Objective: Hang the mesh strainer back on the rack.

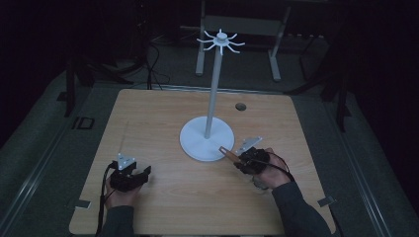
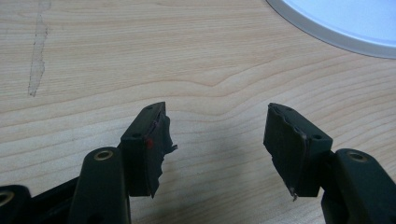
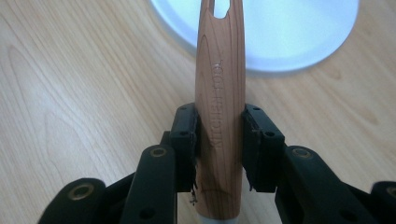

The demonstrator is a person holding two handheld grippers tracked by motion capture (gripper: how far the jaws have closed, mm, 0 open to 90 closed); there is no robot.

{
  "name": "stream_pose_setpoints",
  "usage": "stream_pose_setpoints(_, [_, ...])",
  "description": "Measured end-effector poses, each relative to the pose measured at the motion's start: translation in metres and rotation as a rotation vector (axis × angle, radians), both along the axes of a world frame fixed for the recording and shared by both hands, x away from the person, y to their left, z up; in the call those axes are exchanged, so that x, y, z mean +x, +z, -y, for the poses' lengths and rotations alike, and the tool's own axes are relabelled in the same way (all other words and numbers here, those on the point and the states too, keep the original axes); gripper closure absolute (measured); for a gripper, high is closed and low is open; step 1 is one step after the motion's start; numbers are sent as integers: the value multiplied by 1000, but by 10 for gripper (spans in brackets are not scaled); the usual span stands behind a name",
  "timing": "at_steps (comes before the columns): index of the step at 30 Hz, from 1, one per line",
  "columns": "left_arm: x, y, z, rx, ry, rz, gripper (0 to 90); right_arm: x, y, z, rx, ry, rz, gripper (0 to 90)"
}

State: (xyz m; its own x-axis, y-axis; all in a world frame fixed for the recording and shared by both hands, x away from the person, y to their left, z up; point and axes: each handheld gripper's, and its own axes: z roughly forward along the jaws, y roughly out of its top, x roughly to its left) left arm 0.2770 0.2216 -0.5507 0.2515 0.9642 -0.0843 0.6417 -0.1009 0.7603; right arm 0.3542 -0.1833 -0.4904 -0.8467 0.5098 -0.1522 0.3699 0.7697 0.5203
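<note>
Right gripper view: a smooth, tapered wooden handle (image 3: 219, 116) with a slot near its far end is pinched between the black jaws of the right gripper (image 3: 219, 140), just short of the round white stand base (image 3: 299, 37). Embossed lettering along the handle is seen, seemingly "KITCHEN TOOL", though not sharply. On the pale wood-grain table (image 2: 140, 56), the left gripper (image 2: 219, 140) is held with jaws spread, their rubber pads ragged at the edges.
</note>
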Motion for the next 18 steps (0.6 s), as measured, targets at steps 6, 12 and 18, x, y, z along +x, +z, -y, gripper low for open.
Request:
stream_pose_setpoints(6, [0, 0, 0, -7, -4, -2, 409, -1, 11, -2, 42, -10, 47, 681])
stream_pose_setpoints(12, [0, 0, 0, -7, -3, 3, 418, -3, 21, -2, 93, -29, 83, 681])
stream_pose_setpoints(18, [0, 0, 0, -5, -1, 3, 419, -3, 30, 0, 130, -45, 109, 681])
